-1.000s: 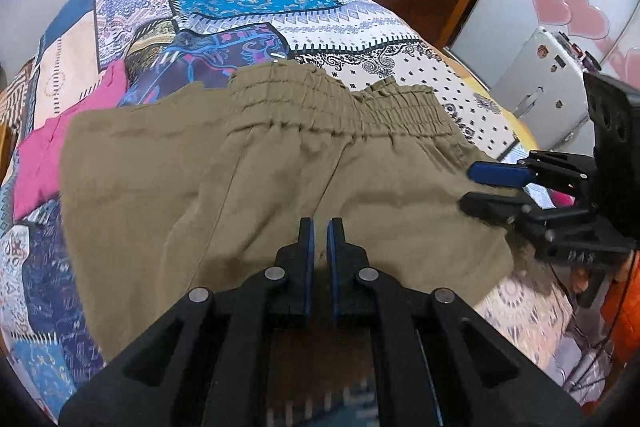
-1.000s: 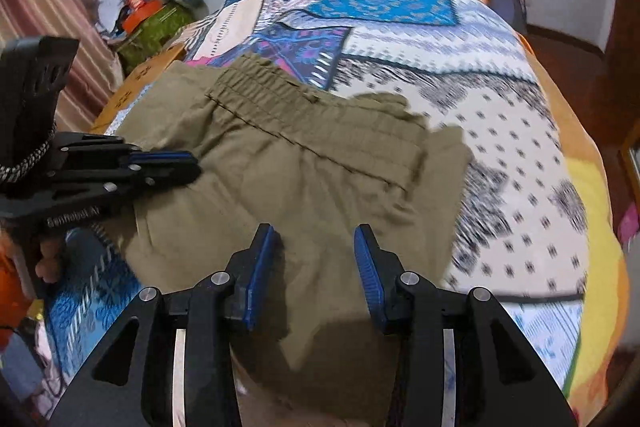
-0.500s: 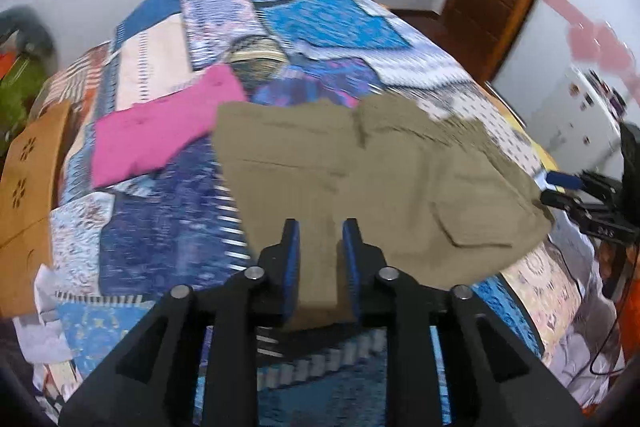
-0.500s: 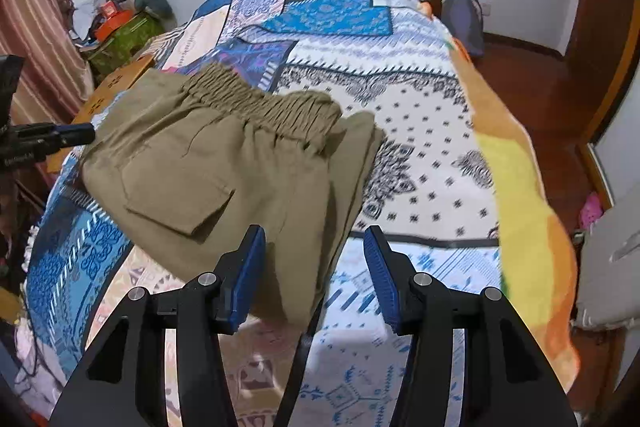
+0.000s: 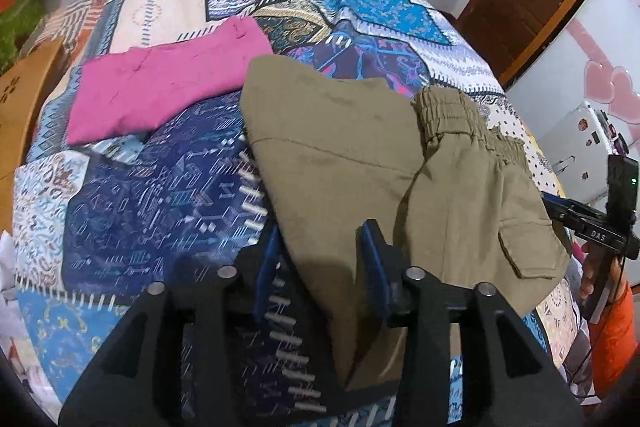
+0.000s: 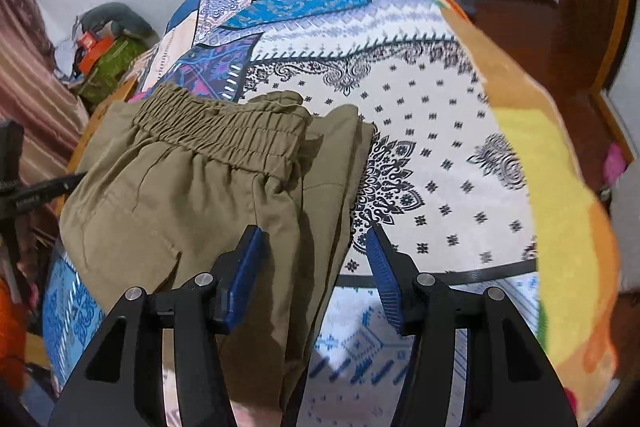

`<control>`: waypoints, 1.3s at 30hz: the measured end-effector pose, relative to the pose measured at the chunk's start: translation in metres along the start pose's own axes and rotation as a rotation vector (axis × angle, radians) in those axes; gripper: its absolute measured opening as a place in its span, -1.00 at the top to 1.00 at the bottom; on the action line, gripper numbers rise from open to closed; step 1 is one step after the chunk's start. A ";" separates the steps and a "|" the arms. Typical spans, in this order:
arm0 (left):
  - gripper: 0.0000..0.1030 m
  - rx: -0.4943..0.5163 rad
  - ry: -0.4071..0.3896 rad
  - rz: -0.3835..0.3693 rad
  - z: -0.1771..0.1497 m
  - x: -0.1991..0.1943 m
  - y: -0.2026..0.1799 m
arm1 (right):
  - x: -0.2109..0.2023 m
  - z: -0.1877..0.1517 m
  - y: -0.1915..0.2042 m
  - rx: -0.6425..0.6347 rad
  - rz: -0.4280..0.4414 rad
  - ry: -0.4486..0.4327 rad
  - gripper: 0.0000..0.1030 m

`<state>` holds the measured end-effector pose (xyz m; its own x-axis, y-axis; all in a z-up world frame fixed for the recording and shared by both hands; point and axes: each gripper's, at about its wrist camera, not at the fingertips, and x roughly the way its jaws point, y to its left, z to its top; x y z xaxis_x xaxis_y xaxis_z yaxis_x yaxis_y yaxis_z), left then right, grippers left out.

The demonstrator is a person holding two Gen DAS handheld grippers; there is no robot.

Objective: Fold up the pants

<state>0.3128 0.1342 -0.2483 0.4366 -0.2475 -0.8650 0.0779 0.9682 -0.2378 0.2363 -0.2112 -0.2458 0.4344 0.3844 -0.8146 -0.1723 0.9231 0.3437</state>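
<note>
Left wrist view had the olive-khaki cotton pants with the gathered elastic waistband [image 5: 352, 163] lying folded on the bed's patchwork quilt in blue, white and purple prints [image 5: 132, 211], near its close edge. A magenta folded garment [image 5: 160, 87] sat just beside the pants, further back on the left, its corner meeting theirs. The left gripper with black arms and blue pads [image 5: 320, 259] was over the near hem of the pants; its jaws were opening, the cloth lay between them but the pads weren't pressing on it. Off to the right you could see the right gripper [image 5: 560, 207] at the pants' far side, with a hand [image 5: 592, 267] under it.

Right wrist view showed the same pants [image 6: 192, 195], waistband [image 6: 224, 131] turned away from the camera, a cargo pocket flap nearer. The right gripper [image 6: 316, 263] stood apart over the pants' right-hand edge, gripping nothing, one pad over cloth, the other over the white dotted quilt patch [image 6: 440, 147].
</note>
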 end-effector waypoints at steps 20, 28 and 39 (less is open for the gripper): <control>0.66 0.071 -0.008 0.006 0.025 0.024 -0.026 | 0.028 0.023 0.000 -0.016 0.079 0.028 0.20; 0.86 0.119 -0.080 0.049 0.029 0.001 -0.041 | 0.018 0.031 0.013 -0.097 0.024 -0.014 0.70; 0.88 0.168 -0.164 0.100 0.034 -0.045 -0.064 | -0.024 0.042 0.034 -0.153 0.015 -0.098 0.77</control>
<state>0.3186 0.0842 -0.1795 0.5880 -0.1545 -0.7940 0.1688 0.9834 -0.0664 0.2568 -0.1899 -0.1951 0.5132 0.4023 -0.7581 -0.3087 0.9108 0.2743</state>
